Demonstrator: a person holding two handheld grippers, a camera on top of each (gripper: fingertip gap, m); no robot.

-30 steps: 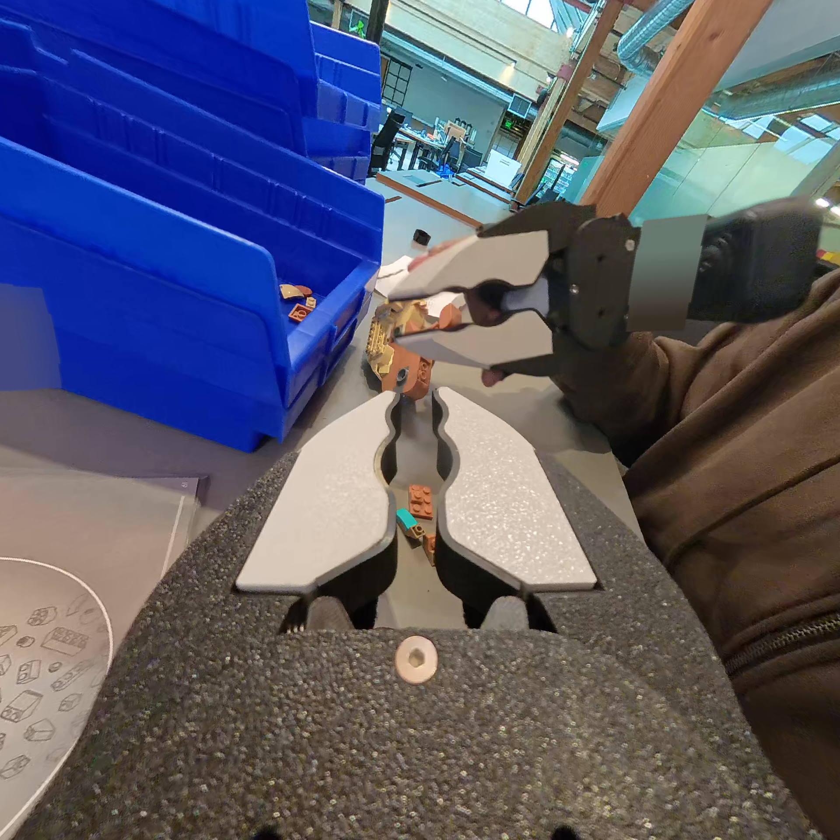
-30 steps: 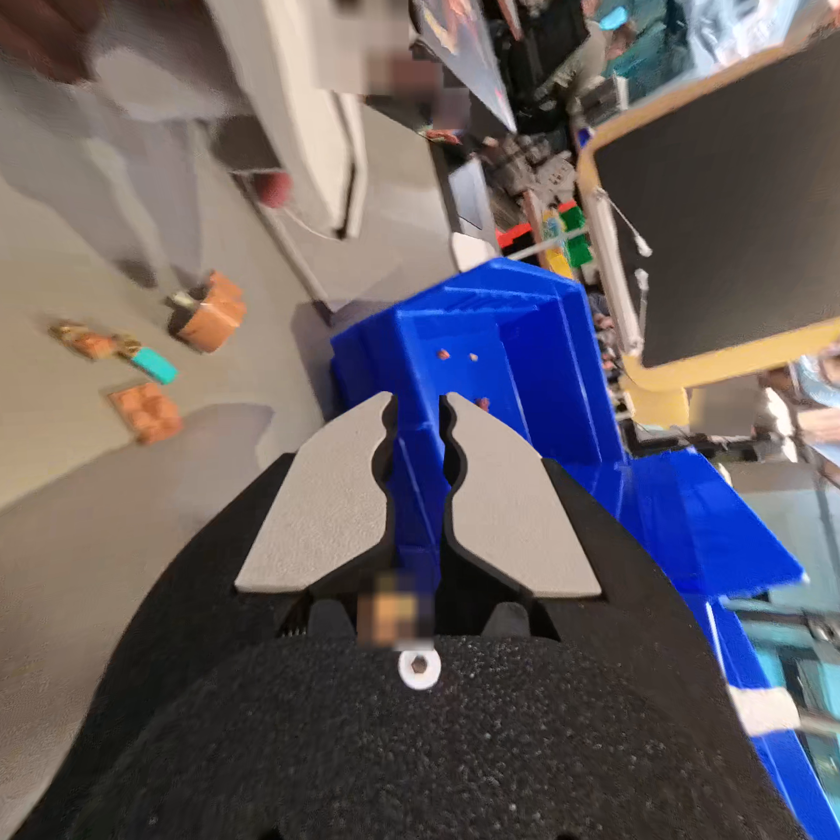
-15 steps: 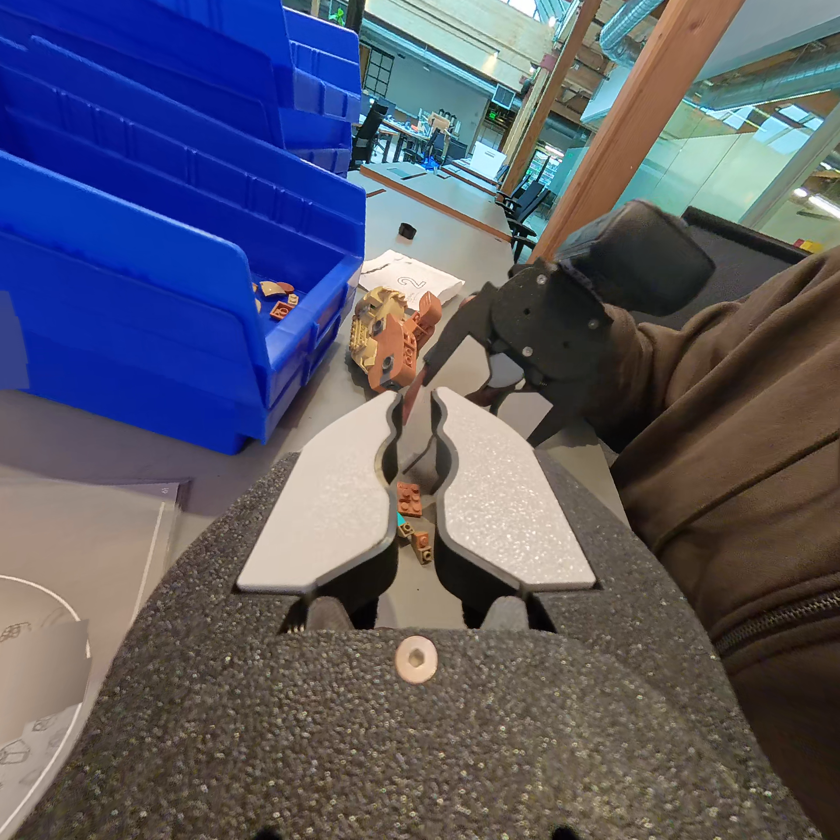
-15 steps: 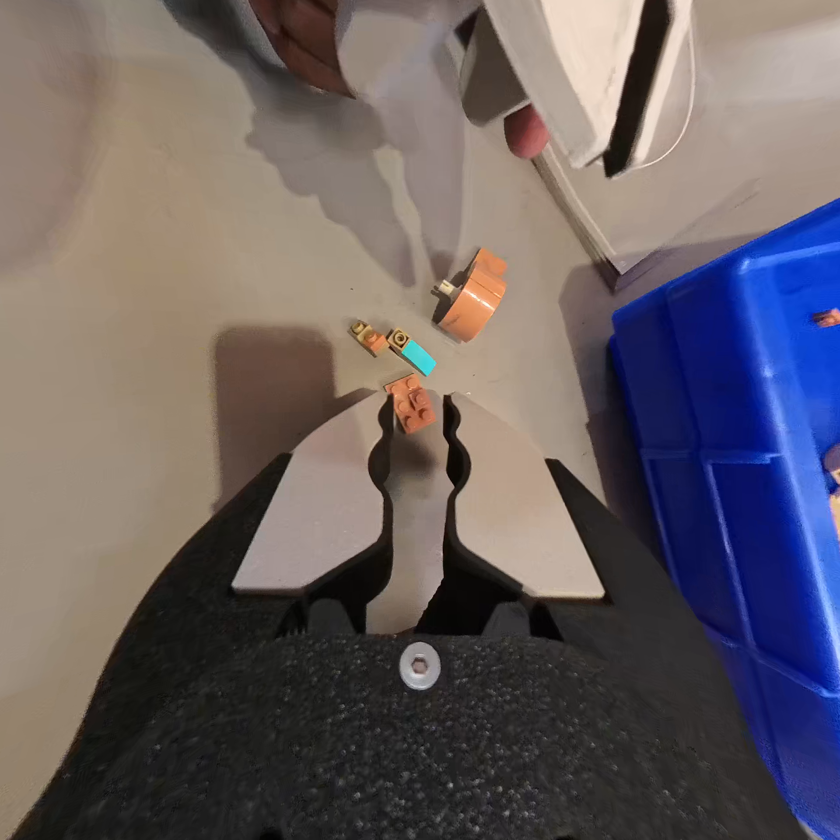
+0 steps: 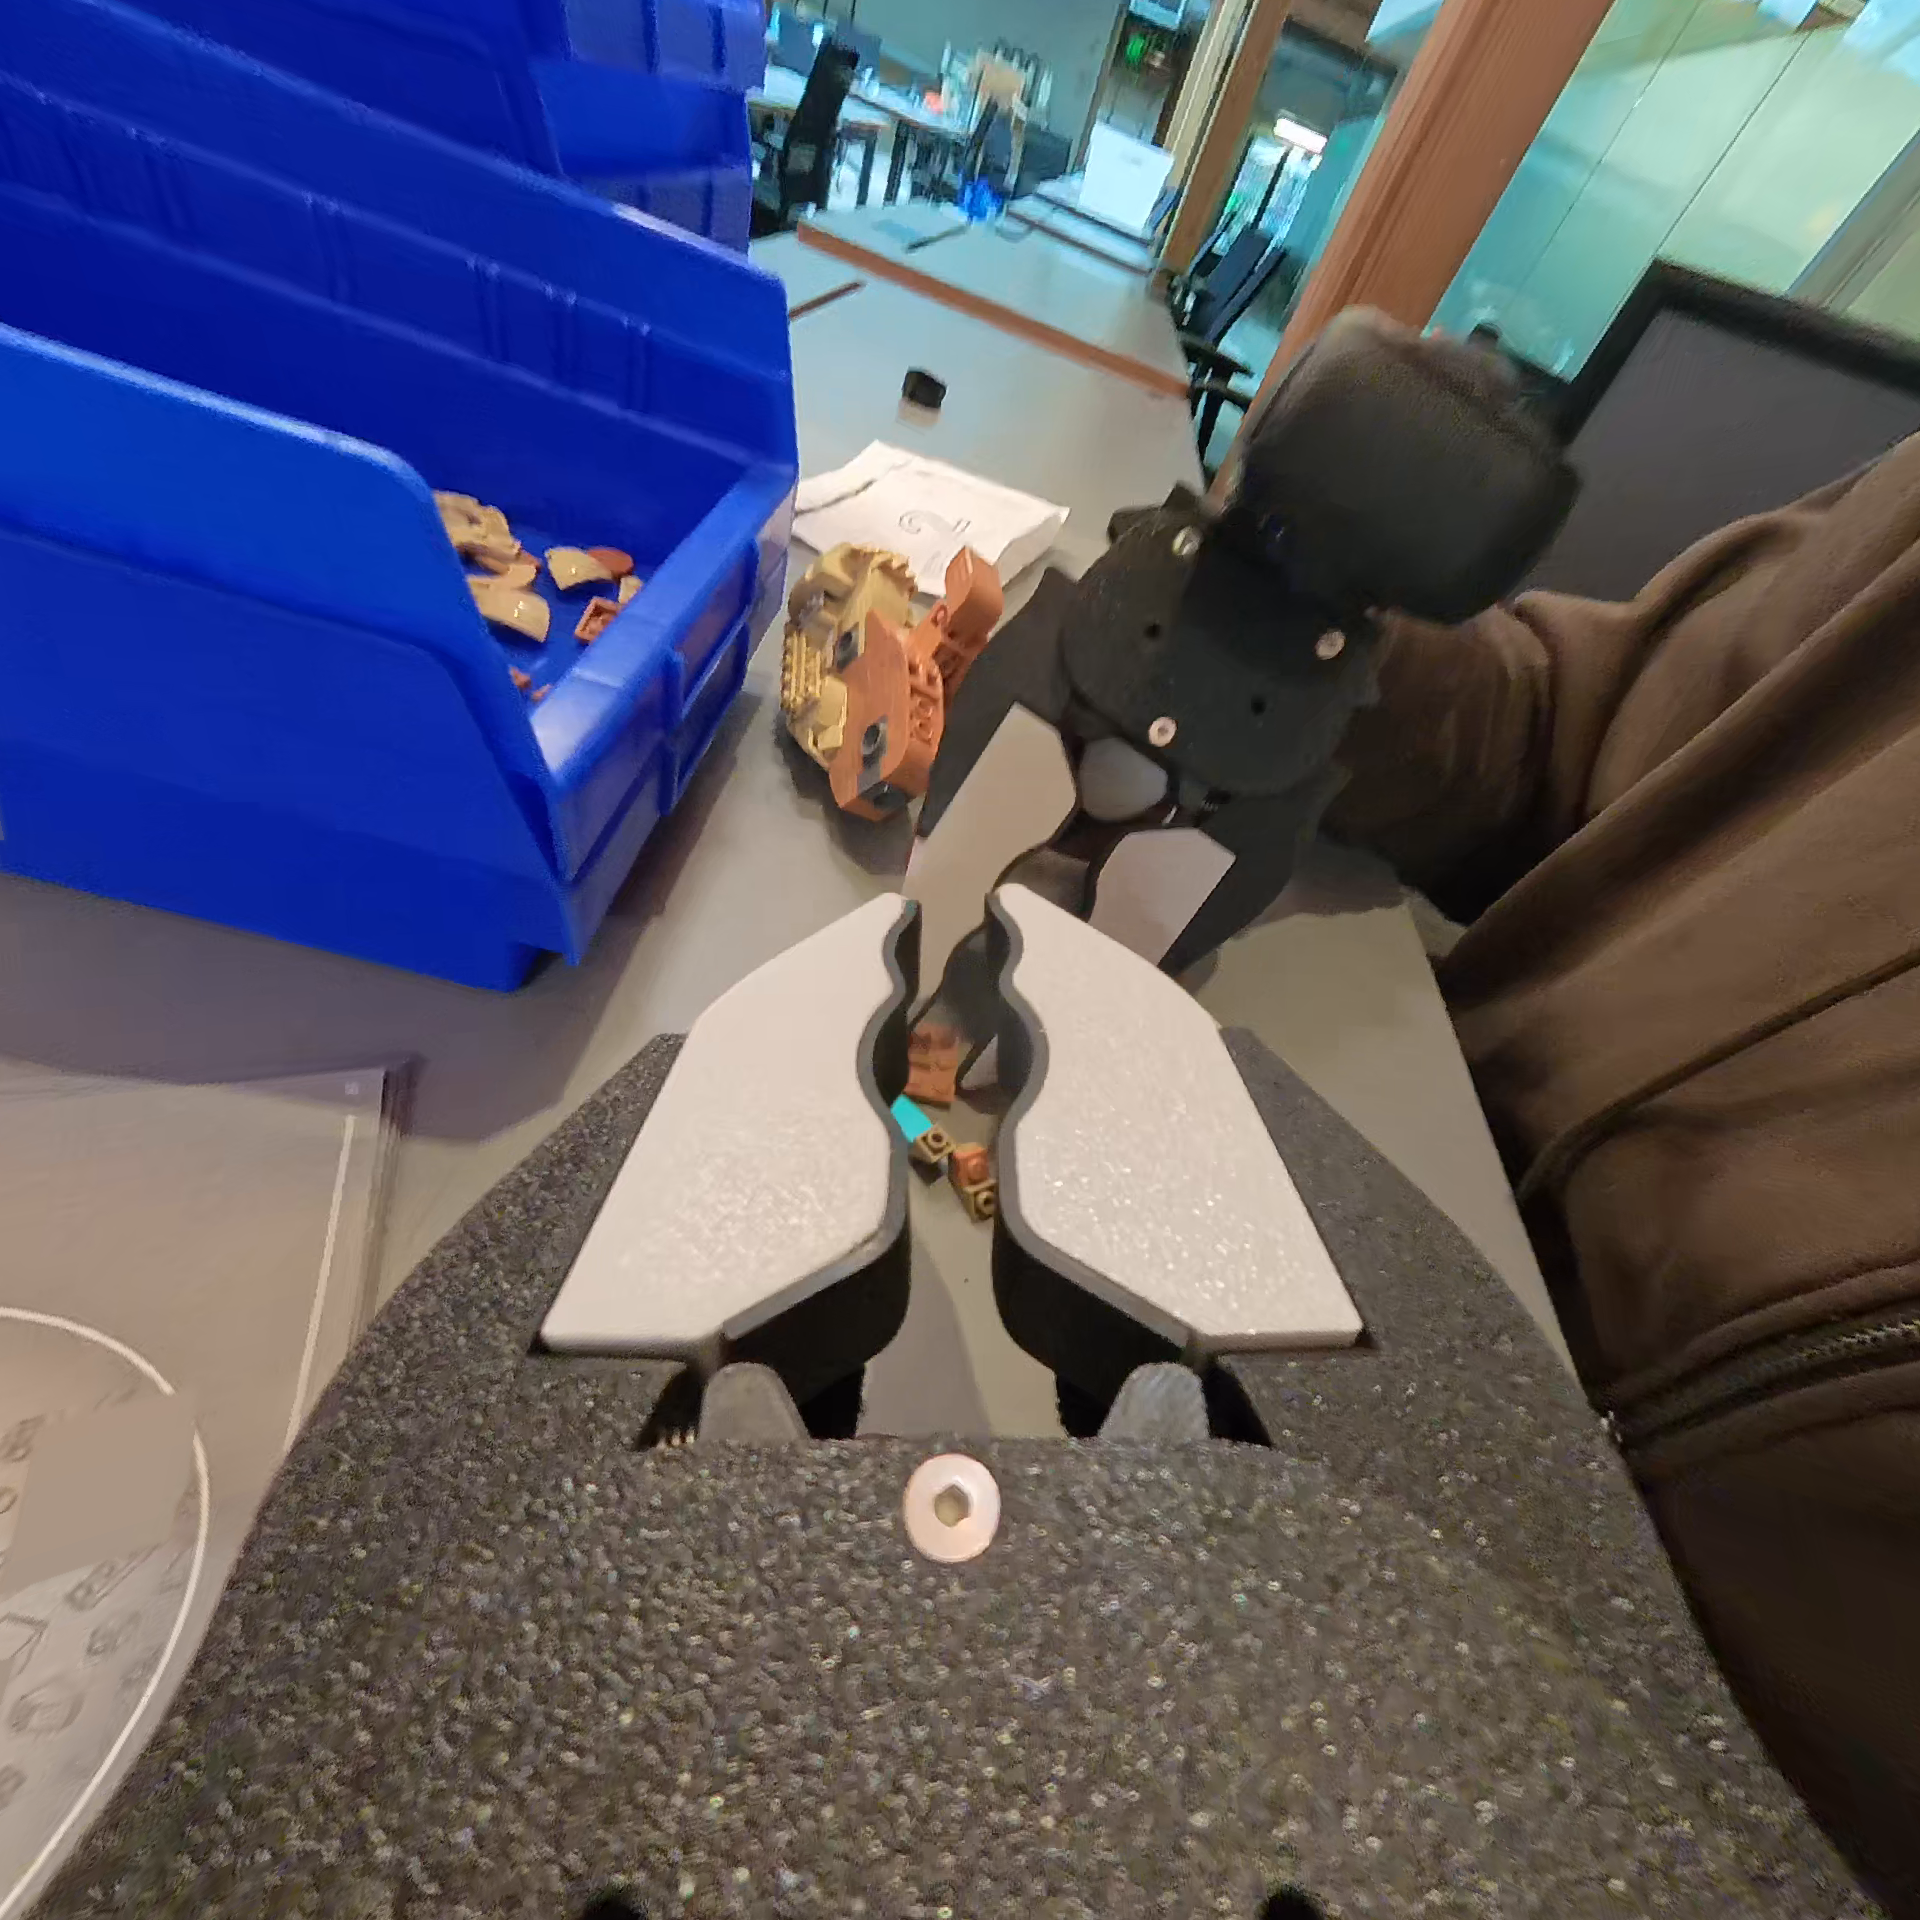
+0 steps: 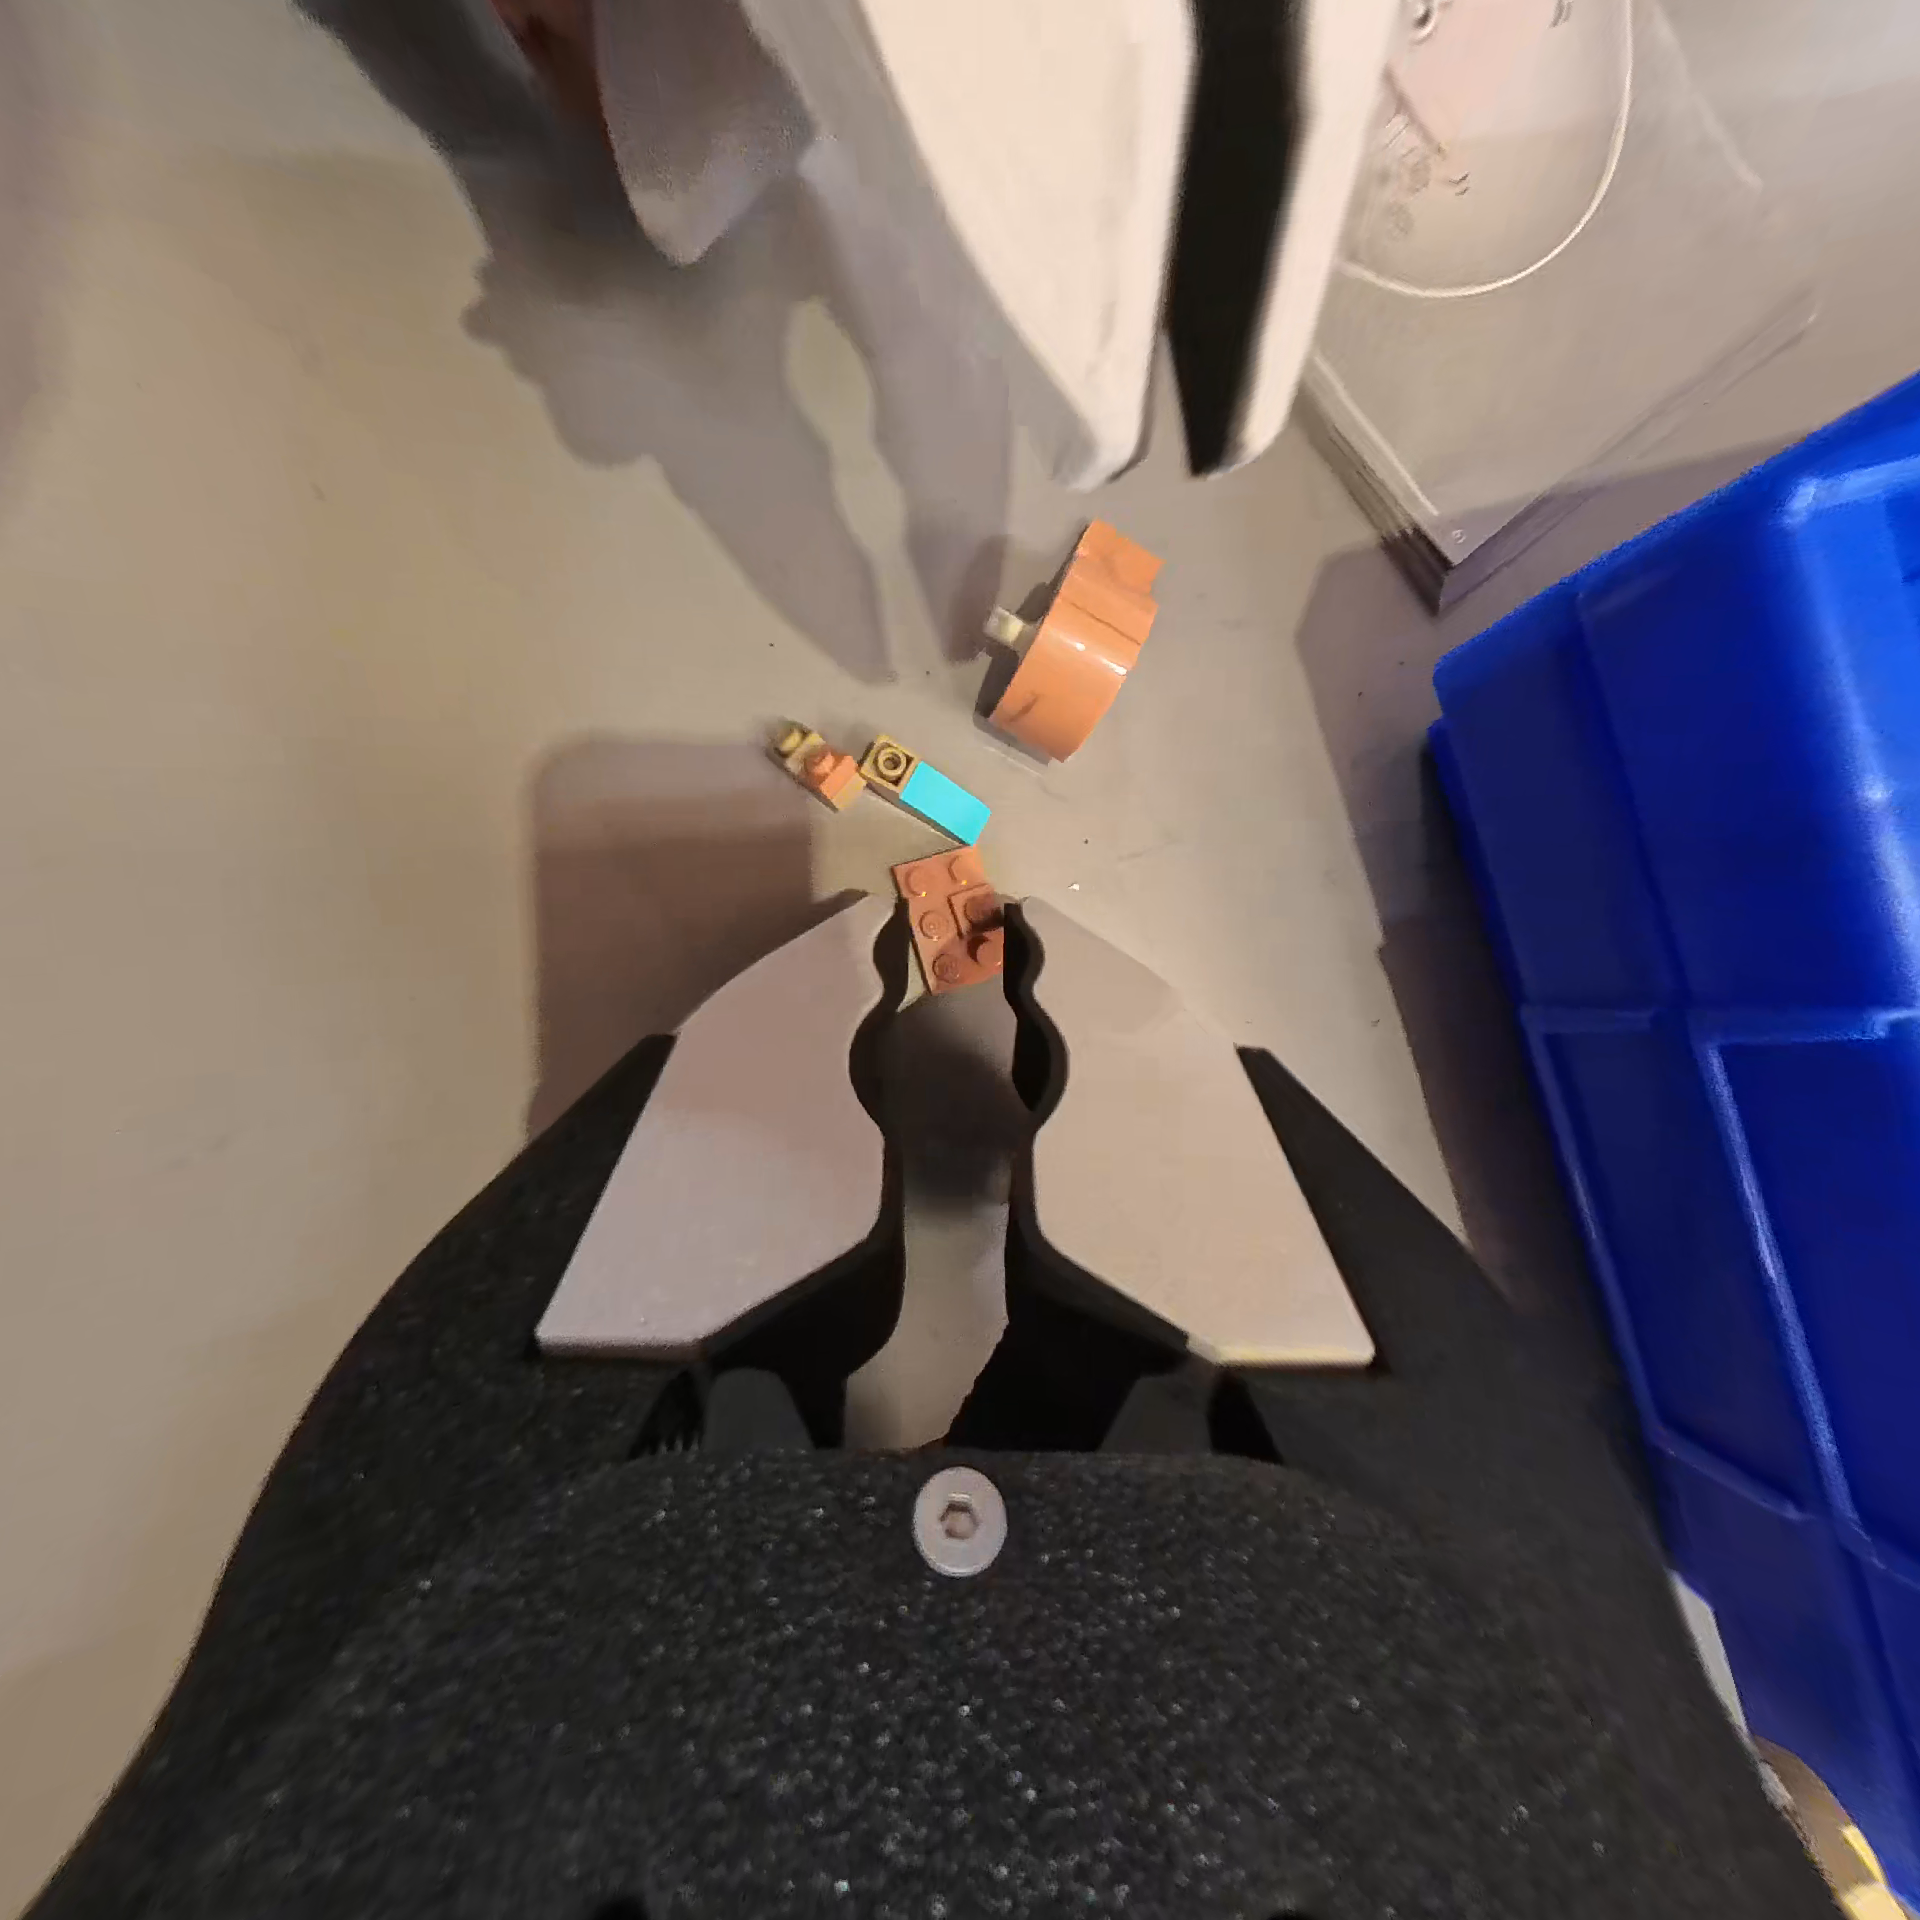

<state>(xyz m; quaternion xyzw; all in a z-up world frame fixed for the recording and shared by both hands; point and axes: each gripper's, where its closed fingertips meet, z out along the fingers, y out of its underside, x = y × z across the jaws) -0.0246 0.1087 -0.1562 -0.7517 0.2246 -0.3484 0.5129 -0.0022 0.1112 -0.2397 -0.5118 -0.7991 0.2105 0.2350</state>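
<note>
My right gripper (image 6: 948, 914) points down at the grey table and is open. A small brown studded plate (image 6: 945, 925) lies flat between its fingertips. The right fingertip (image 6: 1023, 935) is at the plate's edge, and a sliver of table shows beside the left one. A teal-topped piece (image 6: 940, 810), a small tan and brown piece (image 6: 821, 769) and a round orange-brown piece (image 6: 1070, 644) lie just beyond. My left gripper (image 5: 951, 914) hovers open and empty. Through its gap I see the plate (image 5: 932, 1055) and the right gripper's fingers (image 5: 997, 810).
Blue bins (image 5: 312, 675) stand at the left, the nearest holding brown and tan pieces (image 5: 540, 582). A brown and tan brick model (image 5: 873, 675) and a paper booklet (image 5: 935, 509) lie beyond. A clear sheet (image 5: 156, 1247) lies near left. A person's brown sleeve (image 5: 1662, 935) fills the right. One gripper's finger ends stand about 9 centimetres off the other's.
My right gripper swung from facing the bins down to the table and lowered until its tips straddle the brown plate. Its jaws kept their opening. My left gripper barely moved.
</note>
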